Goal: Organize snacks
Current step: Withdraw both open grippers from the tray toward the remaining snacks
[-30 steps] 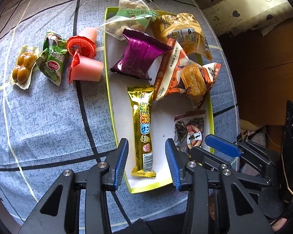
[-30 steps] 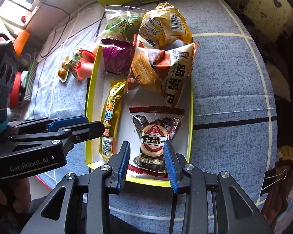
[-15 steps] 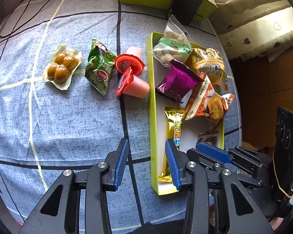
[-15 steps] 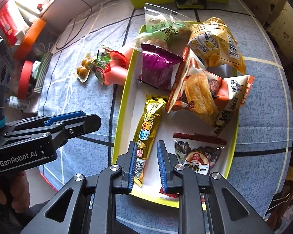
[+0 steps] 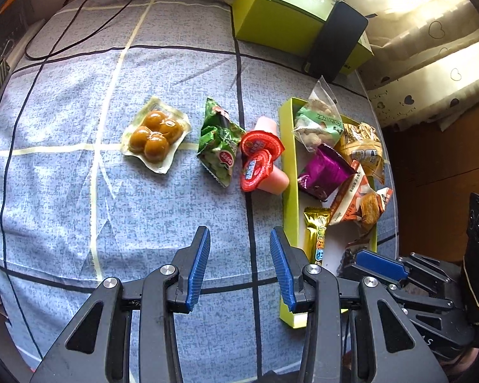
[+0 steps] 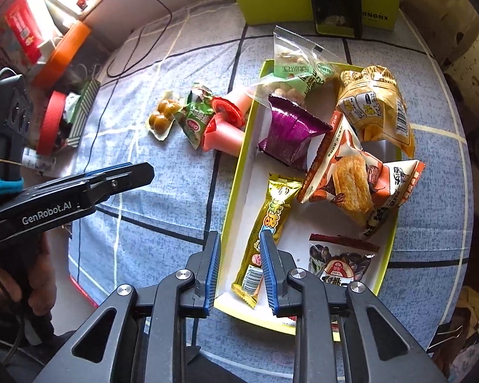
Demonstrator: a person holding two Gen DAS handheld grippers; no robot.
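1. A blue-grey checked cloth [image 5: 79, 191] covers the surface; a curtain [image 5: 431, 63] hangs far right.
2. The left gripper [image 5: 239, 265] is wide open and empty over the cloth.
3. The right gripper [image 6: 239, 268] is part open, empty, above the yellow-green tray [image 6: 236, 172].
4. Snacks fill the tray; an egg pack [image 5: 155, 137] lies left.

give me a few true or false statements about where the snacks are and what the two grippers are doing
1. The long gold foil snack bar lies inside the yellow-green cardboard tray. True.
2. The clear vacuum pack of brown eggs is in the tray. False: it lies on the blue-grey checked cloth, left of the tray.
3. The left gripper is open and holds nothing. True.
4. The shiny purple foil packet lies outside the tray. False: it is inside, near the far end.
5. The right gripper is shut on a pink jelly cup. False: its fingers are apart and empty, and both pink jelly cups with red lids lie on the cloth.
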